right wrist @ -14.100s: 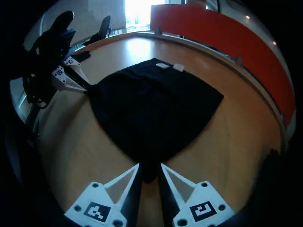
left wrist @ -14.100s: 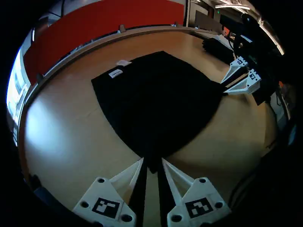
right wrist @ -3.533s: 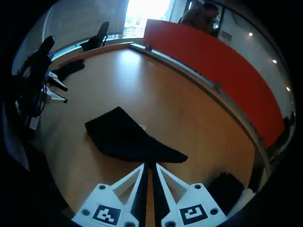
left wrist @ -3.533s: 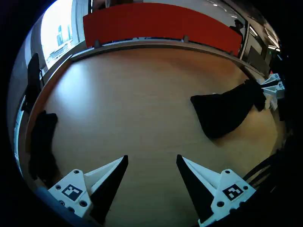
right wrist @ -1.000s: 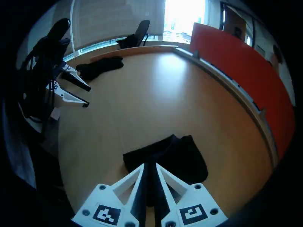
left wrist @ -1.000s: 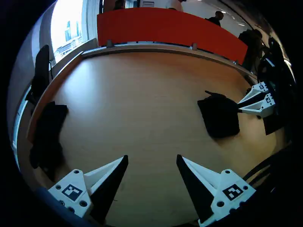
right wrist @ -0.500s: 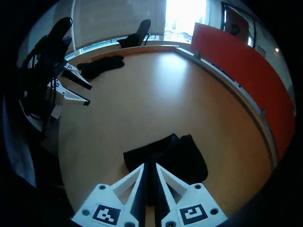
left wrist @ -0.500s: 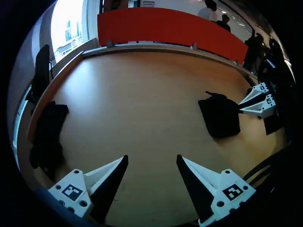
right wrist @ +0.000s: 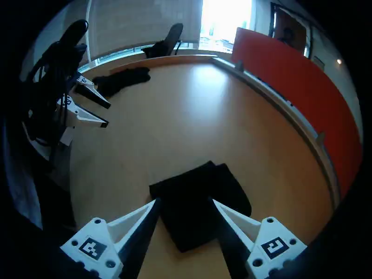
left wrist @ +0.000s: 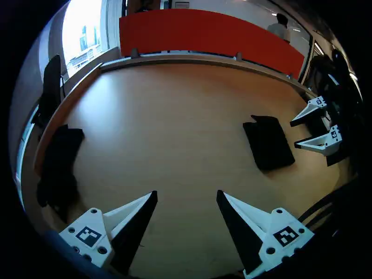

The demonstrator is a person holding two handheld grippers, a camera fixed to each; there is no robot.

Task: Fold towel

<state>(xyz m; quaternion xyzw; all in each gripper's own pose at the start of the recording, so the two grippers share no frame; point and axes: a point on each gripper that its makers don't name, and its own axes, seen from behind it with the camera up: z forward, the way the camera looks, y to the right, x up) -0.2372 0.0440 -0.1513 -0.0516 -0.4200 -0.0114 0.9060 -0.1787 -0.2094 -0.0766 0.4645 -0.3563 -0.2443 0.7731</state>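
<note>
The black towel point(left wrist: 269, 142) lies folded into a small flat rectangle on the wooden table point(left wrist: 176, 111). In the right gripper view the towel point(right wrist: 200, 186) rests just ahead of and between the fingers of my right gripper point(right wrist: 185, 202), which is open and holds nothing. From the left gripper view, the right gripper point(left wrist: 294, 135) stands open at the towel's right edge. My left gripper point(left wrist: 186, 195) is open over bare table, well apart from the towel. The right gripper view has the left gripper point(right wrist: 108, 115) at the far left.
A second heap of black cloth point(left wrist: 58, 162) lies at the table's left edge, also in the right gripper view point(right wrist: 122, 79). A red partition point(left wrist: 204, 32) runs along the far side. An office chair point(right wrist: 172, 37) stands behind the table by the window.
My right gripper has opened and let go of the towel, which has settled flat. The left gripper has stayed open and still.
</note>
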